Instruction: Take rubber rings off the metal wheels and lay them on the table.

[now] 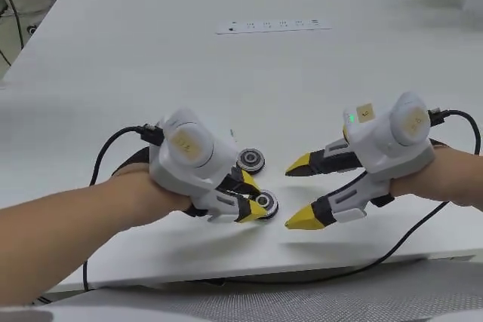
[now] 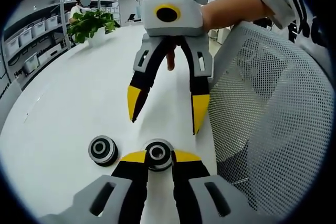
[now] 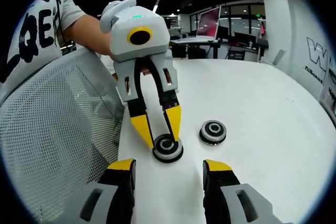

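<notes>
At the front edge of the tabletop, the left tool is clamping the near wheel, its black rubber ring not yet off; a second wheel is lying just beside it, untouched. To the right, the right tool is hovering with jaws spread, holding nothing. Should the left pinch be sitting on the ring itself, peeling could be dragging the wheel loose and over the edge.
</notes>
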`<state>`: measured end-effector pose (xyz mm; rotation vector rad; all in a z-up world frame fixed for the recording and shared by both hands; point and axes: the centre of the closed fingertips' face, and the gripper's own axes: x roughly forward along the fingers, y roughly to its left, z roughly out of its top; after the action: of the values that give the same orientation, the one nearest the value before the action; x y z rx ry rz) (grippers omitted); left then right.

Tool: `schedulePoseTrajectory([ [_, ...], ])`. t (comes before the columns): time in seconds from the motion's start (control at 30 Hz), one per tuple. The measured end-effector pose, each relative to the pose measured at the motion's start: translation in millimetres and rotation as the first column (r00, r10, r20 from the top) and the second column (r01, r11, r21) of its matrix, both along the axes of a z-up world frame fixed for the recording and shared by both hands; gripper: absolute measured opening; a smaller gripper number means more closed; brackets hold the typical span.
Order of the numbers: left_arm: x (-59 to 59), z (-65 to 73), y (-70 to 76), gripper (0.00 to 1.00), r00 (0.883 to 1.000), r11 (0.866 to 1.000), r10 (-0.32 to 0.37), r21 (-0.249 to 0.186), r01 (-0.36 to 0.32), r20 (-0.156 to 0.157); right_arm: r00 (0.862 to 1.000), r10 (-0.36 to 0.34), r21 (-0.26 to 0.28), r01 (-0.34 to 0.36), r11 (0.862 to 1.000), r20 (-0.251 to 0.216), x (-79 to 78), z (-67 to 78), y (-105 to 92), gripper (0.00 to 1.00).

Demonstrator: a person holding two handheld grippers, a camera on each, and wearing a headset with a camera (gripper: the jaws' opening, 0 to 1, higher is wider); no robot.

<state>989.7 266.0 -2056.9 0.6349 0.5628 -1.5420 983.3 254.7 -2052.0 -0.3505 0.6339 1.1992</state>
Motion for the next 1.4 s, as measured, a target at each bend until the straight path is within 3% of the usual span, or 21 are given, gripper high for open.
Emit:
schedulePoseTrajectory([
  [0.7,3.0,0.6,0.2,0.10,0.999,0.999,0.033,-0.032,-0.033,-0.005,1.000,0.016,-0.013,-0.016,1.000,-0.008,0.7,-1.6,4.3,0.48],
  [0.77,2.7,-0.2,-0.4,0.09,1.000,0.999,0.023,-0.029,-0.023,0.015,1.000,0.020,-0.014,-0.020,1.000,-0.008,1.2,-1.8,3.3,0.47],
  [1.4,4.3,0.6,0.4,0.09,0.999,0.998,0.043,-0.047,-0.042,0.021,0.998,0.056,-0.055,-0.057,0.997,-0.030,3.8,-12.0,14.9,0.38],
])
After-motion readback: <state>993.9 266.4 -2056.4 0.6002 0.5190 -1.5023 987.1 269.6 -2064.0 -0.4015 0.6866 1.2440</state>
